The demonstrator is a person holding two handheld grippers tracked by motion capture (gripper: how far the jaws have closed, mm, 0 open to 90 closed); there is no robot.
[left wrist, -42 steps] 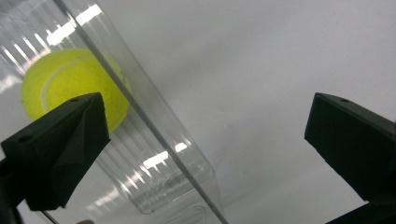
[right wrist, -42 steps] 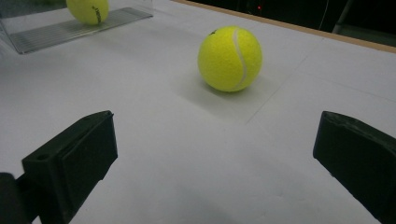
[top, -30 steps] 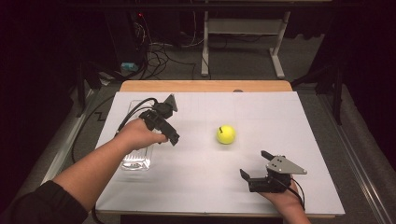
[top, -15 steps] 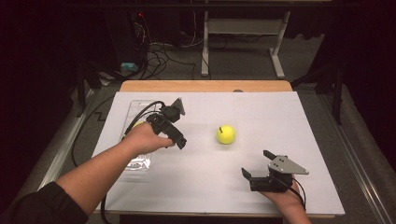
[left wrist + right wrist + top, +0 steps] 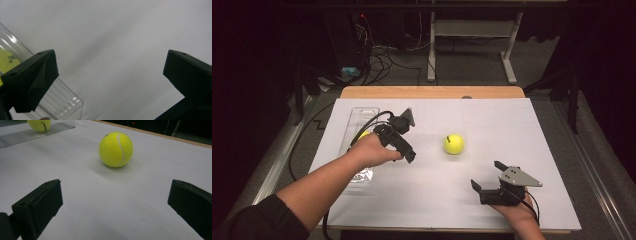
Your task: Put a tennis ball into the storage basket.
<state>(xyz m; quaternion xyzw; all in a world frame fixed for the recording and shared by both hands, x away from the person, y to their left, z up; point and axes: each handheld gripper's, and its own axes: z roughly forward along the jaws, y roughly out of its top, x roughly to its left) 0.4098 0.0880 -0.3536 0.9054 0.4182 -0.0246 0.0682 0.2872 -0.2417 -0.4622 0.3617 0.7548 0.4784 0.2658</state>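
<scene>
Both tools hover over white-covered table (image 5: 512, 120) — dark room.

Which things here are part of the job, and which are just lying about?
In the job:
- tennis ball on the white sheet
- second tennis ball in the clear tray
- left gripper, right gripper, both open

Lying about:
- floor cables
- metal stand

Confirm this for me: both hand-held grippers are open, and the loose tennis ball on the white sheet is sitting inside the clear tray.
Not quite. The loose tennis ball lies on the bare white sheet, apart from the clear tray; the high view shows it. Both the left hand-held gripper and the right hand-held gripper are open.
</scene>
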